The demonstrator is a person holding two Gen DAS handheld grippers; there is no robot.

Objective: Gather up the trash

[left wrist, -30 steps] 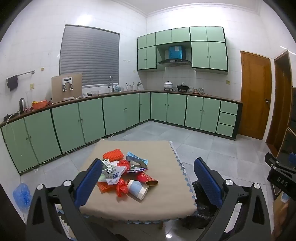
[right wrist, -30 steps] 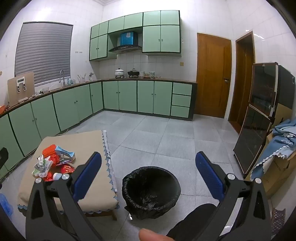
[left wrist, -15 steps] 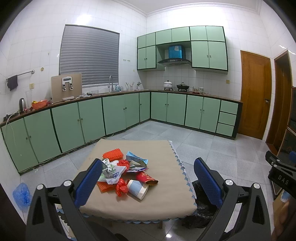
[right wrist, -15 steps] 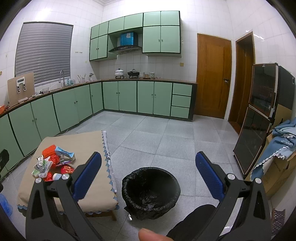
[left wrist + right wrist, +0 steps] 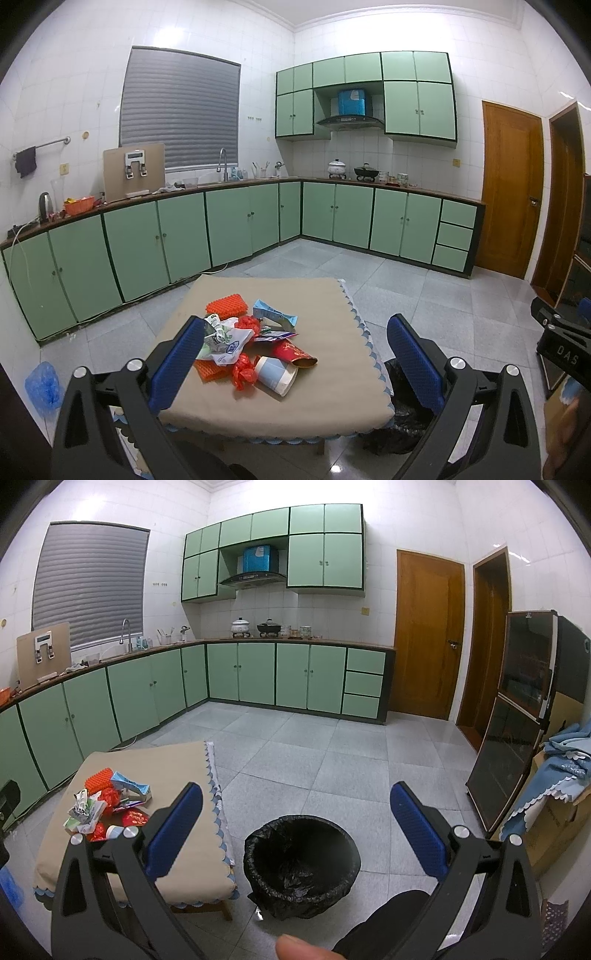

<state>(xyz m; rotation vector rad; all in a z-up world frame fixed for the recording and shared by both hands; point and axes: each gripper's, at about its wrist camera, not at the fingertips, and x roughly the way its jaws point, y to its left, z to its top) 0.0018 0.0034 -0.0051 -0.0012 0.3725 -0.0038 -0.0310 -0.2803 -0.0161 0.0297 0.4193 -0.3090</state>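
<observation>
A pile of trash (image 5: 248, 343) lies on a low table with a beige cloth (image 5: 325, 391): a paper cup (image 5: 277, 373), red wrappers, orange sponges, crumpled packets. The pile also shows in the right wrist view (image 5: 107, 810). A bin with a black bag (image 5: 301, 864) stands on the floor right of the table; in the left wrist view only part of it (image 5: 399, 376) shows. My left gripper (image 5: 295, 354) is open and empty, held above the table's near side. My right gripper (image 5: 295, 830) is open and empty above the bin.
Green kitchen cabinets (image 5: 184, 236) run along the left and far walls. Wooden doors (image 5: 424, 635) stand at the right. A dark glass cabinet (image 5: 517, 720) and a cardboard box with blue cloth (image 5: 557, 775) are at the far right. A blue bag (image 5: 42, 384) lies on the floor.
</observation>
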